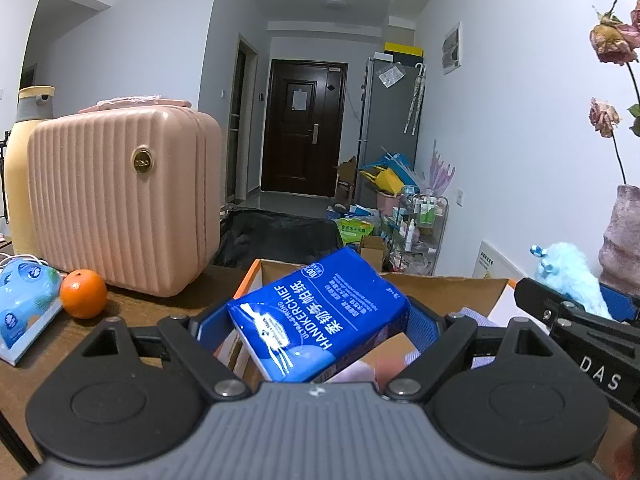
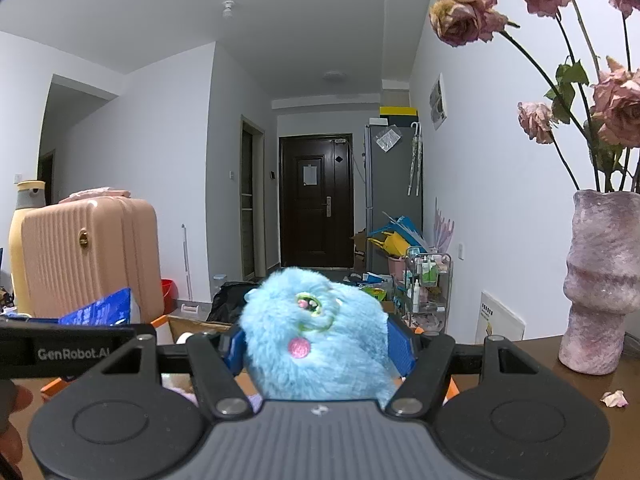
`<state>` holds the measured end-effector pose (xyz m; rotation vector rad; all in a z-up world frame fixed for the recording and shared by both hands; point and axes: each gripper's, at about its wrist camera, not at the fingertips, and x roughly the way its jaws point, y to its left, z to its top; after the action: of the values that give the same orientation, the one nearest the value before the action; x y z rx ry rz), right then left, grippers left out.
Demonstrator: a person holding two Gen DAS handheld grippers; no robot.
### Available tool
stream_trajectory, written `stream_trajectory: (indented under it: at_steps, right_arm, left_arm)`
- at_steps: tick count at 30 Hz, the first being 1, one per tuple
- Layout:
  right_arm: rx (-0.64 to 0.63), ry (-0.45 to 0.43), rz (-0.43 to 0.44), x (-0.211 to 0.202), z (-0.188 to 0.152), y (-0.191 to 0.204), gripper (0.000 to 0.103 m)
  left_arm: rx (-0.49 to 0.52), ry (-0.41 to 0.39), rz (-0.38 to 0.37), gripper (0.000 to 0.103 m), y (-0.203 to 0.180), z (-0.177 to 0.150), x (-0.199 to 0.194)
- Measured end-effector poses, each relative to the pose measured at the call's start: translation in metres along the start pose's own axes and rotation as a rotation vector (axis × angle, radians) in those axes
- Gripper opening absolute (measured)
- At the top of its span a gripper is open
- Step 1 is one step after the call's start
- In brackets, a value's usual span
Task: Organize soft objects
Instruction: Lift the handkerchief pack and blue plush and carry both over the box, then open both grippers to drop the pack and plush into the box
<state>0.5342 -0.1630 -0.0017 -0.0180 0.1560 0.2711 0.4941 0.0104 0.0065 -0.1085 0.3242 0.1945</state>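
Fingers of my left gripper [image 1: 308,320] clamped the blue handkerchief pack [image 1: 320,316] above the cardboard box [image 1: 448,290]; my right gripper [image 2: 320,344] squeezed the blue plush toy [image 2: 316,336].

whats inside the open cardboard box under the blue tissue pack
Inside the open cardboard box, a bit of pale lilac soft fabric shows. The blue handkerchief tissue pack, gripped by the left gripper, covers the rest.

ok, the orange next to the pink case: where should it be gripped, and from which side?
Probably across its middle, from above. The orange is round, so the widest band gives the pads even contact. The pink case stands close behind it and a light blue tissue pack lies right beside it on the left, so a level approach looks cramped. Both grippers are full now; one must unload first.
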Motion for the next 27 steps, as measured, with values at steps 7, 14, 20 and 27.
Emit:
stream_trajectory:
  at_steps: [7,14,20,27]
  right_arm:
    - [0.002,0.035,-0.005,0.024,0.004,-0.008,0.067]
    - [-0.012,0.062,-0.017,0.043,0.006,-0.011,0.067]
    - [-0.020,0.089,-0.020,0.051,0.004,-0.013,0.068]
    - [-0.008,0.088,-0.044,0.051,0.002,-0.016,0.099]
  left_arm:
    - [0.002,-0.003,0.010,0.089,-0.006,0.004,0.021]
    - [0.002,-0.001,0.019,0.089,-0.009,0.006,0.042]
    - [0.027,-0.007,0.035,0.089,-0.011,0.004,0.053]
    - [0.016,0.016,0.054,0.103,-0.007,0.003,0.059]
